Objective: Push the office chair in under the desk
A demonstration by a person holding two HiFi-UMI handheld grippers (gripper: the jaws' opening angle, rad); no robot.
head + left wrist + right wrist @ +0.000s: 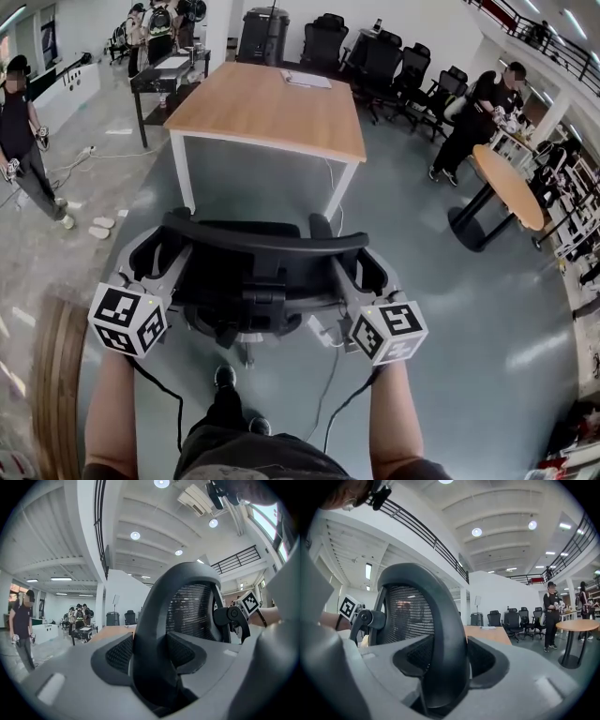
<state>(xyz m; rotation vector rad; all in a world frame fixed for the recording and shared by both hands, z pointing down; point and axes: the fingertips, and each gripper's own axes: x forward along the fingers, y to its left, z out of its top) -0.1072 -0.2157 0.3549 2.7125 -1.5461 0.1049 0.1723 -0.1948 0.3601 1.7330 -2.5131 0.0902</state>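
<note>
A black mesh-backed office chair (253, 272) stands right in front of me, its back towards me. Ahead of it is the desk (262, 108), a wooden top on white legs, with a stretch of floor between the two. My left gripper (169, 251) is shut on the left side of the chair's back frame (154, 620), which fills the gap between its pads. My right gripper (345, 264) grips the right side of that frame (440, 616) the same way. Both grippers point level towards the desk.
A person (23, 141) stands at the far left and another (478, 117) at the right by a round wooden table (506, 183). Several black chairs (394, 66) line the back wall. A cable (328, 394) trails on the floor by my feet.
</note>
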